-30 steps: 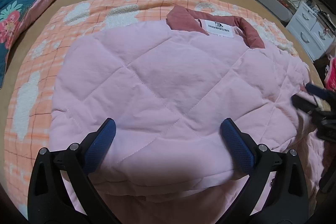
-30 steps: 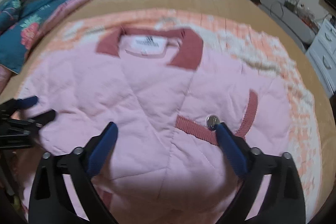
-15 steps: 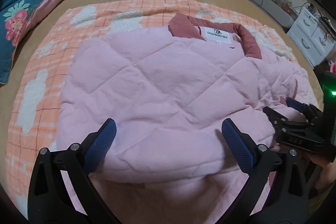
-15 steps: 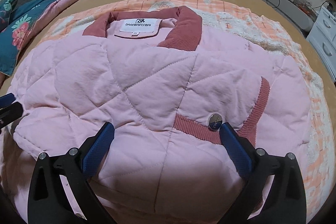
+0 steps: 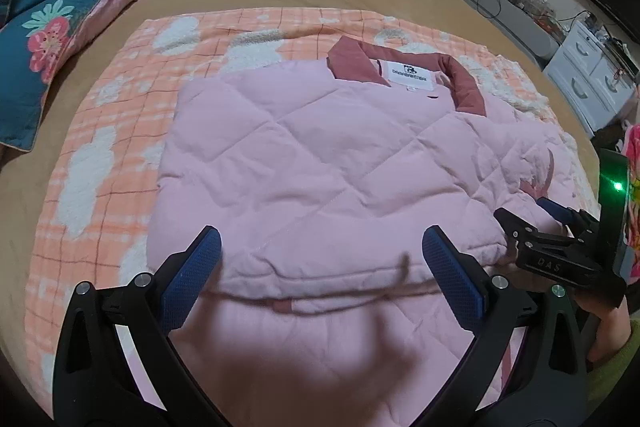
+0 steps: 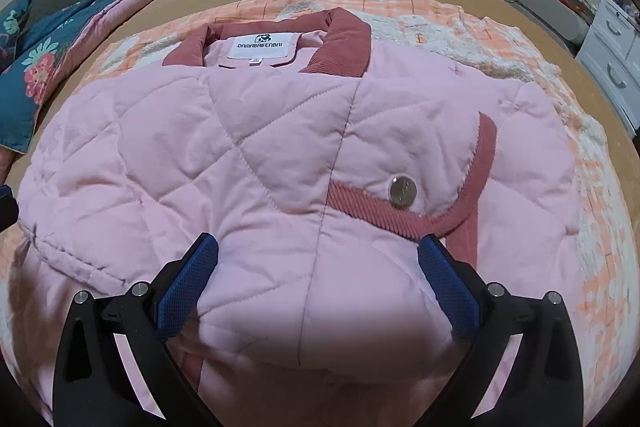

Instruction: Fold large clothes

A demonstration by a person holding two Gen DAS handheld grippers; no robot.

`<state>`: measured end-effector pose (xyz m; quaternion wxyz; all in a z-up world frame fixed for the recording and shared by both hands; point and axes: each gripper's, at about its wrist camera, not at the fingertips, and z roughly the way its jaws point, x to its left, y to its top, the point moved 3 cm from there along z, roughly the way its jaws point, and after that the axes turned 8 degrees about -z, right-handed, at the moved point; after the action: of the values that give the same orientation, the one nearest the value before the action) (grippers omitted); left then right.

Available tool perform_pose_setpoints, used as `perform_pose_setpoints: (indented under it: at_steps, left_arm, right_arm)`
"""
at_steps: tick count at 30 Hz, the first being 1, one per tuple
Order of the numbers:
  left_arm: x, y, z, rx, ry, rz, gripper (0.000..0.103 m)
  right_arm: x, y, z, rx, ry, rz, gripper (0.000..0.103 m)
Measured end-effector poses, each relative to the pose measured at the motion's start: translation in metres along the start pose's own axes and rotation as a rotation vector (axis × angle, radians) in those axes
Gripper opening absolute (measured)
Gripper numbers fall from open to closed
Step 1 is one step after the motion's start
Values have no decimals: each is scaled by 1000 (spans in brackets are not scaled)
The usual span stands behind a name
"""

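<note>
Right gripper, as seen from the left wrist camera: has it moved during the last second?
Yes. The right gripper now sits lower in the left wrist view, near the pink jacket's bottom hem, having drawn back from the collar.

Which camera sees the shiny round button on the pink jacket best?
The right wrist view: the button sits clear and unblocked on the pink jacket, beside the red trim. The left wrist view doesn't show it.

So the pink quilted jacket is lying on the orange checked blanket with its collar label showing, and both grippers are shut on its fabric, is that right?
Not quite: the pink quilted jacket does lie on the orange checked blanket with its collar label showing, but neither gripper is shut. Each wrist view shows its own gripper, left gripper and right gripper, with fingers spread wide over the jacket, gripping nothing.
</note>
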<state>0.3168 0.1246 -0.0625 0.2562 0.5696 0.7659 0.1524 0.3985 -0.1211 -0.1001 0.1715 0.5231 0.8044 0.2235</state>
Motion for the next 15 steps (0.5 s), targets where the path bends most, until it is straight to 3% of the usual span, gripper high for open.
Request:
perform_pose_setpoints:
  at_steps: [5,15]
  left_arm:
    - [-2,-7,-14,-4,4,18,95]
    - [-8,-16,-48,-37,-9,24,95]
  right_arm:
    - [1,-5,-20,-25,15,1,99]
    - [-5,-9,-97,-168,83,19,99]
